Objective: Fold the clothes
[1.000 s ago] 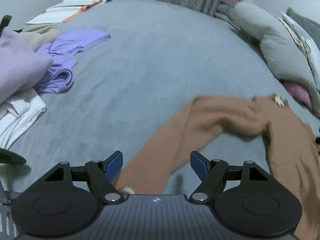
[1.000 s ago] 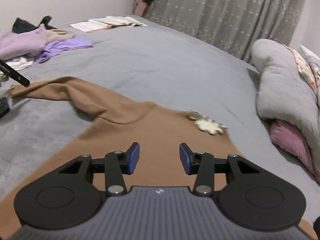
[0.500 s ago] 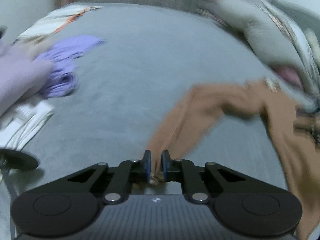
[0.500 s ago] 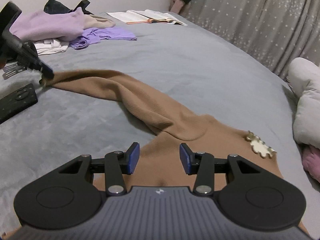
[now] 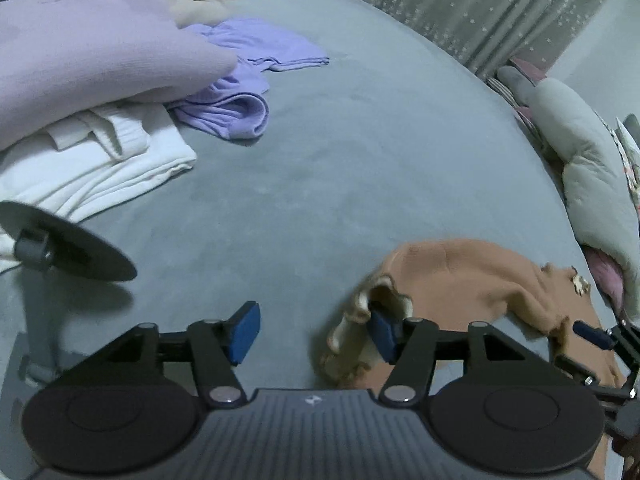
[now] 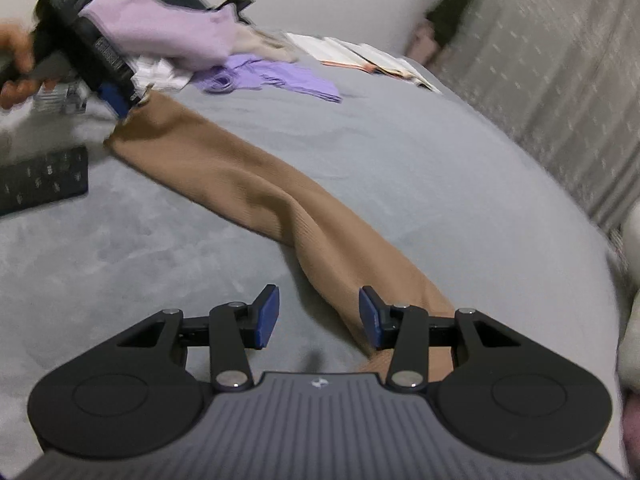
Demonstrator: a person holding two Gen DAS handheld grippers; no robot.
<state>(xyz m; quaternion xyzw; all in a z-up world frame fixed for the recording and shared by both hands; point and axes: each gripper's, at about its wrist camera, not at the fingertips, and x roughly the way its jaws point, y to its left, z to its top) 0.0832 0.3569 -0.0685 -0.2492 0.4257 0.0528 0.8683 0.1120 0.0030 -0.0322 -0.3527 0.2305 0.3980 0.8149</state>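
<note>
the brown sweater (image 5: 472, 280) runs out of the left wrist view at lower right, its cuff (image 5: 360, 328) smeared by motion and partly behind one pad. in the right wrist view the left gripper (image 6: 120, 100) and the hand (image 6: 16, 64) holding it are blurred (the hand cut by the frame's edge); the remote control (image 6: 44, 180) buttons are unreadable.

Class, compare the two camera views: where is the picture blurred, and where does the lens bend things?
Left wrist view: mostly sharp, the brown sleeve cuff slightly smeared; the grey bed bulges like a dome.
Right wrist view: motion blur smears the left gripper and lilac sweater; the curtain leans and softens.
</note>
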